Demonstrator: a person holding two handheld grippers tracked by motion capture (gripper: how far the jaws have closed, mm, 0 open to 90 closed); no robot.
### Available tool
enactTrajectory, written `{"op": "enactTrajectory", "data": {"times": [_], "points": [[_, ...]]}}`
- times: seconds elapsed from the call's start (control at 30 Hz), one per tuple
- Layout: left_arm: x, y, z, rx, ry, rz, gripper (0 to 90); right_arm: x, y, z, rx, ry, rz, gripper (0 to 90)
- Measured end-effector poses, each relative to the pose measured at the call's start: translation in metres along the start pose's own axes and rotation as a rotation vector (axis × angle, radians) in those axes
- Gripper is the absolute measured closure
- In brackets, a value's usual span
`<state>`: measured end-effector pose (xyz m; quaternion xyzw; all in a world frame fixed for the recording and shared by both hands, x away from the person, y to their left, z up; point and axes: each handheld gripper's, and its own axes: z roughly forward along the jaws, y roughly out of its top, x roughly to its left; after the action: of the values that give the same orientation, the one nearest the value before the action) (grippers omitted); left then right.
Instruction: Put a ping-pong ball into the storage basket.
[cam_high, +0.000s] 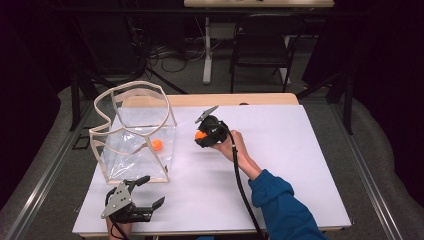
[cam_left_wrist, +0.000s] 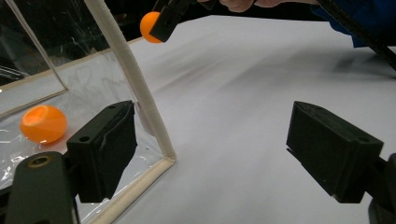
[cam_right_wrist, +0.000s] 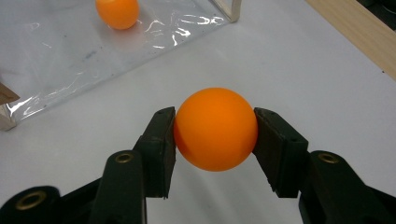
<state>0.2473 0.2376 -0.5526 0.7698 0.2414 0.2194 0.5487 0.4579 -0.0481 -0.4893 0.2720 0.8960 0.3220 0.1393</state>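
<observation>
Carrying is the step in hand: the right gripper (cam_right_wrist: 215, 133) pinches an orange ball (cam_right_wrist: 215, 129) between its two pads, raised off the white table (cam_right_wrist: 299, 60). Ahead of those jaws and to their left lies the clear bag (cam_right_wrist: 70, 51), with a second orange ball (cam_right_wrist: 117, 12) already inside. The left gripper (cam_left_wrist: 210, 154), jaws spread and holding nothing, waits beside the bag's cream-edged frame (cam_left_wrist: 140, 93). Judged next: lift the ball over the open rim (cam_high: 132, 87), then release.

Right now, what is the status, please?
Right tongs shut on orange ball. Left tongs open beside clear bag. Second ball inside. Path clear.
</observation>
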Motion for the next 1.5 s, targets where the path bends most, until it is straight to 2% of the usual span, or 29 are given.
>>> {"op": "enactTrajectory", "data": {"times": [1.5], "points": [[0.000,0.000,-0.001,-0.003,0.004,0.003,15.8,0.002,0.018,-0.040,-0.070,-0.006,-0.021,50.7]]}}
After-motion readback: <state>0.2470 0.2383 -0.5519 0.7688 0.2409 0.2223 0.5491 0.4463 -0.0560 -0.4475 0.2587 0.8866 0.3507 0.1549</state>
